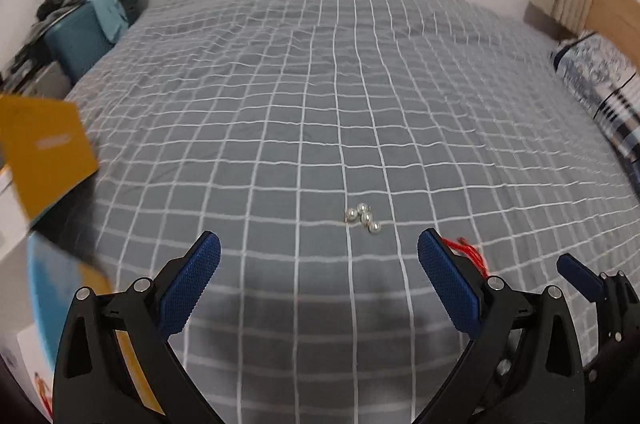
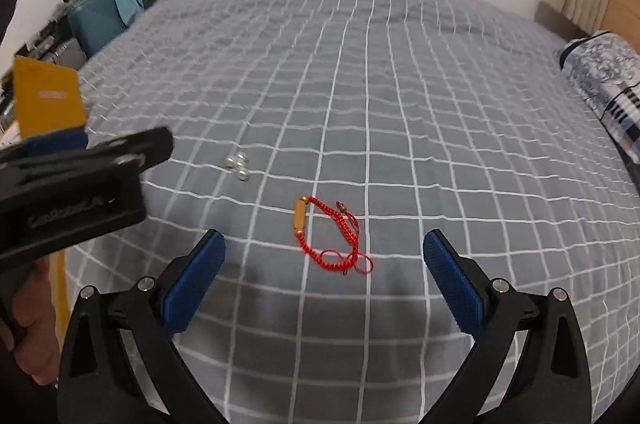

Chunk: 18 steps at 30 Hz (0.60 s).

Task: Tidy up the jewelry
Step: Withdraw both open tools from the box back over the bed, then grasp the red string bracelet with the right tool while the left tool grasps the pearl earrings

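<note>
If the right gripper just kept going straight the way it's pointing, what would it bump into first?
Most likely the red bracelet. It lies on the bedspread just ahead of the open right gripper, roughly centred between its fingers. Depth is hard to judge in this fisheye view, so the gripper might meet the bedspread first.

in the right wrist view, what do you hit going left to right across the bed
yellow box → left gripper → silver bead earrings → red cord bracelet → patterned pillow
</note>
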Tool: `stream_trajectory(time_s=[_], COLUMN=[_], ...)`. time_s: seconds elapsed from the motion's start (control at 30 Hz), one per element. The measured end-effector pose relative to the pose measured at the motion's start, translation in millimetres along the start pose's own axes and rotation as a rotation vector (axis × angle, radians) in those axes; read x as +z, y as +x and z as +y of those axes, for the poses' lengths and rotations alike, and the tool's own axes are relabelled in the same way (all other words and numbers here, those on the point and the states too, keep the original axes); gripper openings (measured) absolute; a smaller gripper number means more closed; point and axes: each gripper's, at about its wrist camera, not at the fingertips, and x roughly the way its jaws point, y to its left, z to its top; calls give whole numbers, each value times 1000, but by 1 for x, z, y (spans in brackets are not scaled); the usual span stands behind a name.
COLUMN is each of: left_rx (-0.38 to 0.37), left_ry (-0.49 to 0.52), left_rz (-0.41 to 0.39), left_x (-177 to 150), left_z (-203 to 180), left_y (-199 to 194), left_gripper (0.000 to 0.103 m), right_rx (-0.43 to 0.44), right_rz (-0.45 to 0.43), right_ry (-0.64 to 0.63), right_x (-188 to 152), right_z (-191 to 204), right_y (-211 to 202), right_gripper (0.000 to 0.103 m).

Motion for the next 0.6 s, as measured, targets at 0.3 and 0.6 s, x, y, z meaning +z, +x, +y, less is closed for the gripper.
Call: stream_trajectory(time_s=[0.3,0.6], left_rx=[-52,-49], left_ry=[12,-54], left_rz=[95,126], left_x=[7,7], left_z=[-19,-19], left_y=[83,114], left_gripper=[97,83], right_rx=[-20,16], right_rz=[85,149], right_ry=[-37,7], right_x=[10,3], right_z=[-11,-21], right_y=[55,79], right_gripper=[88,69])
